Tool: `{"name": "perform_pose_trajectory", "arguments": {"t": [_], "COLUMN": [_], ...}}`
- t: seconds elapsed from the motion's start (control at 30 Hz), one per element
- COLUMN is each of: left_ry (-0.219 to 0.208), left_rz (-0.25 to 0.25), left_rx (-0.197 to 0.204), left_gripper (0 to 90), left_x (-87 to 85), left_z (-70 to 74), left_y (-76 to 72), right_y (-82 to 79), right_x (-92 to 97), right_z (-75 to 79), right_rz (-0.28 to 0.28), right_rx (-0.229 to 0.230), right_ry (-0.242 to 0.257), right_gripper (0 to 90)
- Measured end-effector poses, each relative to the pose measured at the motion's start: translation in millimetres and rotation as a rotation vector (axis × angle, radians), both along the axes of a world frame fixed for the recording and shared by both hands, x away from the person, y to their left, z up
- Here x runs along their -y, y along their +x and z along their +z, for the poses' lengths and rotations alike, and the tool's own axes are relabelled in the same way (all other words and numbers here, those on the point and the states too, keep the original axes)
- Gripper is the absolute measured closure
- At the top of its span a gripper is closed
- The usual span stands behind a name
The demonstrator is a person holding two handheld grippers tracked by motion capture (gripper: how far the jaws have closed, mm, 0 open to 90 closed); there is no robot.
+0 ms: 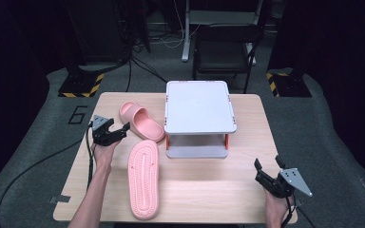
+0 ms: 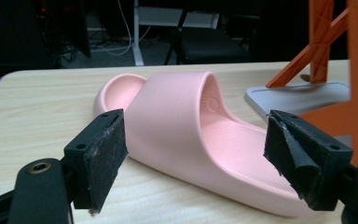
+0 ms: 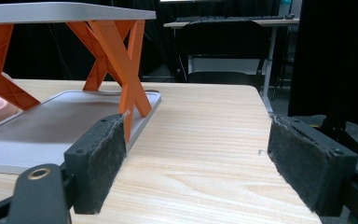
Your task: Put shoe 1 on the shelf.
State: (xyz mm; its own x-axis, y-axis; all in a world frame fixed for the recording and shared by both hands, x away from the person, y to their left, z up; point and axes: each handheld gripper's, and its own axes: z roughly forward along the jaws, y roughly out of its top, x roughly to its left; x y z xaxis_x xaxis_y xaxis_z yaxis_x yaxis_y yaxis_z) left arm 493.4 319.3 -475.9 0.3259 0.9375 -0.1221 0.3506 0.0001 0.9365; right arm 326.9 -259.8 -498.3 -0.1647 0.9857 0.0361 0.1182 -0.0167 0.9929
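Spanning most of the high view, a light wood-grain table [image 1: 204,190] with rounded corners carries every item listed below.

Shelf rack [image 1: 198,107]: two tiers, pale grey top and lower tray joined by orange cross-braced legs. Stands at the far centre of the table. In the right gripper view its lower tray and orange legs lie ahead to the left.

Overturned slipper [image 1: 144,178]: pink, lying sole up near the front centre-left of the table, lengthwise toward the person. The sole shows a ribbed tread with a long central groove.

Upright slipper [image 2: 191,135]: pink, one-piece moulded slide with a broad, thick strap arching over the foot-bed, a fine dotted texture on the insole, and a small round embossed mark inside the strap. Sits sole down at the far left, just left of the rack and beyond the overturned one, set at an angle to the table edge.

Left gripper [image 1: 119,133]: black, held in the person's left hand at the table's left side, tips just beside the upright slipper. Jaws stand wide, the slipper framed between them in the left gripper view, pads [image 2: 105,156] clear of it.

Right gripper [image 1: 261,173]: black with a grey three-cornered plate, held at the front right corner. Jaws wide apart over bare tabletop, gripping nothing.
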Motion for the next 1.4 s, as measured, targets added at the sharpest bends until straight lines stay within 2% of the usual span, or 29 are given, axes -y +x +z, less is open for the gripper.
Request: {"name": "perform_pose_trajectory", "arguments": {"t": [0.07, 0.1, 0.17, 0.2, 0.37, 0.4, 0.43, 0.53, 0.6, 0.77, 0.9, 0.93, 0.97, 1.0, 1.03, 1.13, 1.17, 1.3, 1.37, 1.4], "left_ry": [0.001, 0.029, 0.027, 0.043, 0.061, 0.077, 0.077, 0.096, 0.105, 0.092, 0.074, 0.07, 0.1, 0.1, 0.127, 0.14, 0.126, 0.119, 0.121, 0.148], "left_rz": [0.0, 0.0, 0.001, 0.003, -0.001, 0.024, 0.024, 0.059, 0.065, 0.078, 0.066, 0.085, 0.093, 0.093, 0.106, 0.139, 0.137, 0.128, 0.127, 0.123], "left_rx": [0.0, -0.021, -0.028, -0.052, -0.059, -0.096, -0.096, -0.137, -0.143, -0.138, -0.143, -0.137, -0.141, -0.141, -0.142, -0.132, -0.126, -0.115, -0.114, -0.095], "left_gripper": [20.6, 20.4, 20.2, 19.7, 19.5, 19.5, 19.5, 19.9, 21.9, 26.8, 27.7, 29.5, 32.0, 34.4, 34.4, 40.4, 43.9, 54.9, 64.2, 67.8], "left_x": [2.2, 7.2, 9.9, 15.9, 25.7, 27.8, 27.8, 29.6, 29.3, 25.1, 20.9, 21.4, 19.7, 19.7, 18.3, 11.5, 9.8, 6.2, 6.4, 9.0], "left_z": [-0.8, -2.2, -4.5, -9.0, -18.3, -27.1, -27.1, -36.7, -38.5, -42.1, -44.4, -43.9, -42.1, -42.1, -40.2, -36.3, -35.9, -37.5, -38.0, -38.2], "left_y": [5.4, 15.7, 20.8, 28.8, 36.8, 41.1, 41.1, 44.7, 46.2, 50.4, 52.0, 51.7, 50.4, 50.4, 49.6, 48.6, 48.9, 50.4, 50.6, 50.3], "right_y": [1.0, 1.1, 1.3, 1.3, 1.0, 1.0, 1.0, -1.1, -1.7, -0.5, -0.2, -0.4, -0.4, -0.7, -0.7, -1.3, -1.3, -0.6, -0.6, -0.7], "right_x": [0.5, 0.7, 0.8, 0.8, 1.3, 1.5, 1.5, 2.3, 3.8, 5.0, 4.7, 4.4, 4.5, 4.7, 4.7, 5.1, 4.9, 3.7, 2.9, 2.7], "right_z": [-0.9, -1.1, -1.2, -1.0, -1.1, -1.2, -1.2, -0.6, -1.0, -1.7, -1.8, -1.7, -1.7, -1.7, -1.7, -1.6, -1.7, -2.0, -1.9, -2.1], "right_rz": [0.001, 0.002, 0.003, 0.003, 0.008, 0.008, 0.008, 0.007, 0.002, 0.0, 0.004, -0.002, -0.001, -0.001, -0.001, -0.003, -0.002, 0.003, 0.004, 0.005], "right_rx": [-0.001, -0.005, -0.006, -0.005, -0.007, -0.008, -0.008, -0.001, -0.002, -0.005, -0.008, -0.009, -0.005, -0.006, -0.006, -0.007, -0.006, -0.008, -0.008, -0.009], "right_ry": [0.002, 0.003, 0.002, 0.002, 0.002, 0.007, 0.007, 0.014, 0.019, 0.027, 0.021, 0.022, 0.024, 0.025, 0.025, 0.029, 0.029, 0.023, 0.02, 0.021], "right_gripper": [18.9, 18.9, 18.9, 18.9, 18.9, 19.1, 19.1, 19.2, 19.2, 19.3, 19.4, 19.5, 19.6, 19.6, 19.6, 19.7, 19.7, 19.8, 19.9, 19.8]}}
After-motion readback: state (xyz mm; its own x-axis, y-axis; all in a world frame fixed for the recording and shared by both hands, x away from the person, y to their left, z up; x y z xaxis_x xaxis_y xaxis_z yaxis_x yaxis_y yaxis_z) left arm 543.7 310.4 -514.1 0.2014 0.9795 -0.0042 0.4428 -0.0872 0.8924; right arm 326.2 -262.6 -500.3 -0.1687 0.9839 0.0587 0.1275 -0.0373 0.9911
